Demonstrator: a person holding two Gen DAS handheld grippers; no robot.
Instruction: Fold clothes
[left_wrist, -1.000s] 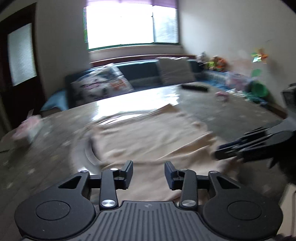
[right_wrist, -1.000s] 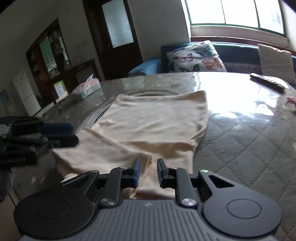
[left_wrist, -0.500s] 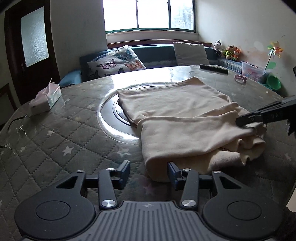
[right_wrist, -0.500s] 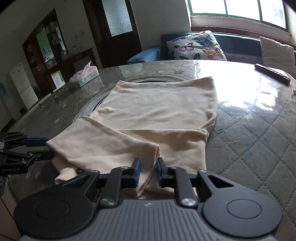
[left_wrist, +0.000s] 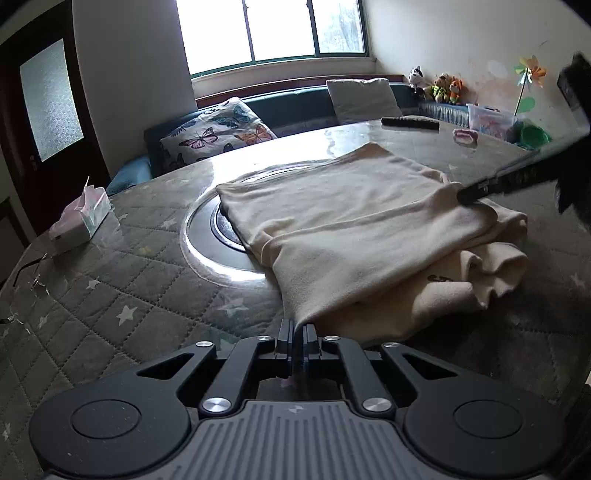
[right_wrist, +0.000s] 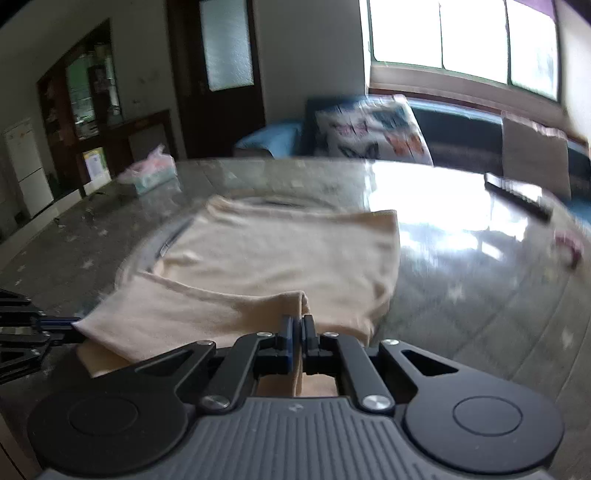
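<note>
Quilted, star-patterned covering is seen over a round table (left_wrist: 110, 295), on which one cream garment (left_wrist: 351, 229) is spread across a glass turntable (left_wrist: 207, 243), partly folded onto itself. Its near corner is pinched between the closed fingers of the left gripper (left_wrist: 295, 332), right at the table's near edge. Its opposite folded edge is clamped by the right gripper (right_wrist: 297, 328), whose fingers are pressed together with cloth between them; that view is blurred. Beyond the garment, one tissue box (left_wrist: 79, 221), one pair of glasses (left_wrist: 29, 280), one remote control (left_wrist: 410, 122) and one small pink item (left_wrist: 464, 136) are laid on the table. Two cushions (left_wrist: 218, 134) are propped on a sofa (left_wrist: 295, 107) under the window (left_wrist: 273, 29)
</note>
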